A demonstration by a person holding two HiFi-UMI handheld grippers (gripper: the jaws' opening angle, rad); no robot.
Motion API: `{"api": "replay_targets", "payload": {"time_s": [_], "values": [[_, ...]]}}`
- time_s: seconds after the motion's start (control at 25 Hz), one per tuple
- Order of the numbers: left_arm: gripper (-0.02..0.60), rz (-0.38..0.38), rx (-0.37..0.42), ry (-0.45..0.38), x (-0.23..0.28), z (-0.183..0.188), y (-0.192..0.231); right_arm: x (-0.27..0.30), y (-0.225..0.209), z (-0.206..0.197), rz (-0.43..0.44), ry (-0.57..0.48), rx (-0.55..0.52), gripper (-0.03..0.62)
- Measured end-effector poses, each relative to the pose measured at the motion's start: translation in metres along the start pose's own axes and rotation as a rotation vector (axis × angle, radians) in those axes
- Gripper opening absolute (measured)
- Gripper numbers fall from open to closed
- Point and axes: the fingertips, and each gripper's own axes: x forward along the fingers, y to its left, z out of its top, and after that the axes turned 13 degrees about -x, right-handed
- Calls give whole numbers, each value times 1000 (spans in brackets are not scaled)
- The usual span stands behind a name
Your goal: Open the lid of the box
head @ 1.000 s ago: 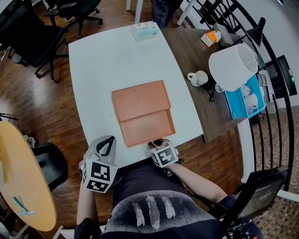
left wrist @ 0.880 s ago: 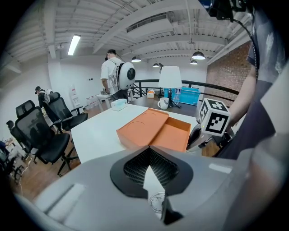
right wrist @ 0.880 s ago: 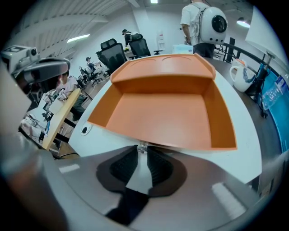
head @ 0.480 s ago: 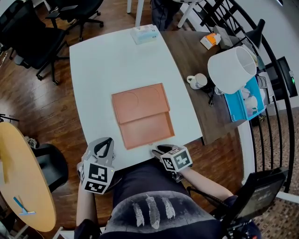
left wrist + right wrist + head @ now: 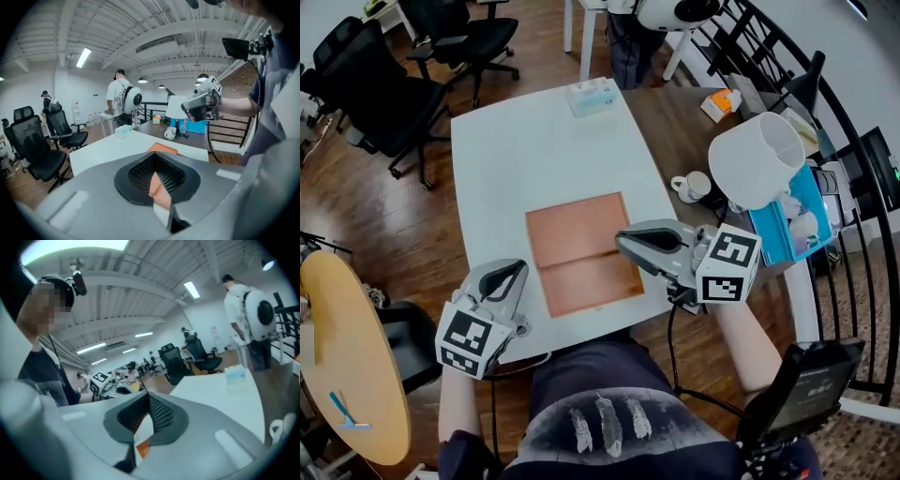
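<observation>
The white table [image 5: 534, 159] takes the middle of the head view, and a brown table [image 5: 675, 131] stands against its right side. Black office chairs [image 5: 384, 103] stand on the wooden floor to the left, and a white lamp shade [image 5: 759, 159] is on the brown table. The orange box [image 5: 581, 253] lies flat on the near half of the white table, close to the front edge. It shows two flat halves with a seam across between them. The right gripper [image 5: 623, 242] is held up in the air over the right edge of the box, pointing to the left. Its tongs are closing, the tips are already pressed together and nothing is between them. The left gripper [image 5: 517, 267] is by the near left corner of the white table, beside the box but apart from it. Its tongs also look pressed together and pinch nothing. A tissue box [image 5: 591, 94] stands at the far edge of the white table. A white mug [image 5: 694, 186] sits on the brown table near the lamp shade.
</observation>
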Motion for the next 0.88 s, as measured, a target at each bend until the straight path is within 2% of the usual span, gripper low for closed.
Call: {"api": "replay_targets", "payload": {"time_s": [0.12, 0.24, 0.36, 0.6, 0.88], "values": [[17, -84, 13, -71, -2, 40, -19, 7, 6, 42, 112, -50, -170, 3], [17, -148, 0, -115, -7, 64, -32, 8, 13, 45, 200, -22, -302, 3], [17, -175, -31, -143, -10, 75, -41, 4, 22, 41, 291, -9, -372, 3], [17, -183, -19, -147, -13, 84, -55, -4, 20, 44, 356, -23, -428, 3], [17, -163, -15, -149, -12, 90, -57, -4, 15, 42, 369, -38, -438, 3]]}}
